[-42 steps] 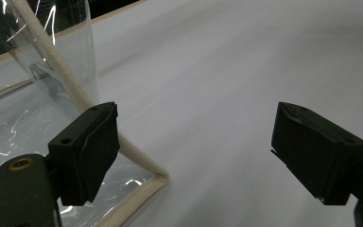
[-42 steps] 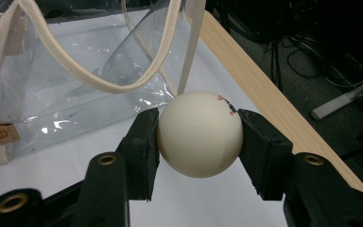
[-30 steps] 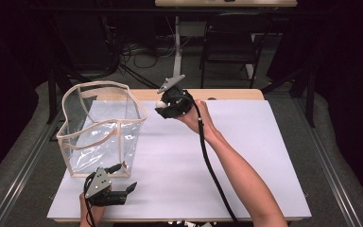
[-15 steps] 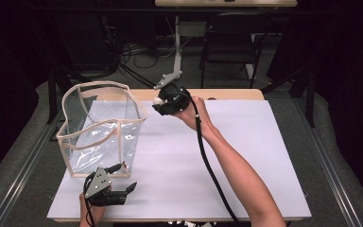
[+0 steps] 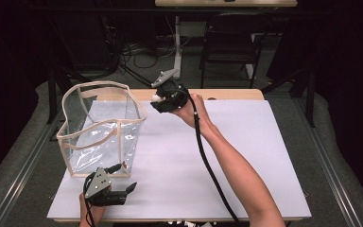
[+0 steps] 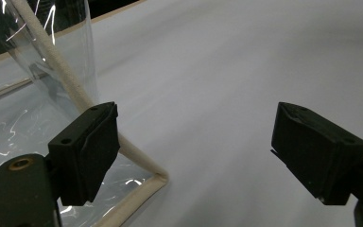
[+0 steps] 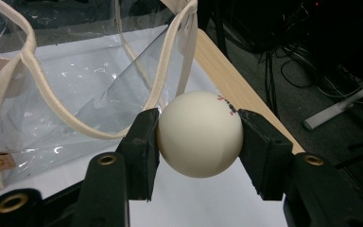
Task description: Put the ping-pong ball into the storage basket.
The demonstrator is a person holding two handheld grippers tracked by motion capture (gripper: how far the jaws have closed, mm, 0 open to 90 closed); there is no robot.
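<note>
One cream-white ball [image 7: 199, 140] sits pinched in my right tool [image 5: 162, 100], not yet inside the clear cream-trimmed plastic bag [image 5: 99, 127]; left tool [image 6: 196, 156] spread.

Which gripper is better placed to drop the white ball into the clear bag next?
Right. The right gripper already clamps the white ball and is raised beside the clear bag, close to its open rim. The left gripper stands open, low by the bag's near corner.

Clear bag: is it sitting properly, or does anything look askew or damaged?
The clear bag stands upright and open, but its cream-trimmed rim sags and buckles unevenly. No tear or spill shows. The right gripper holds a white ball beside it.
</note>
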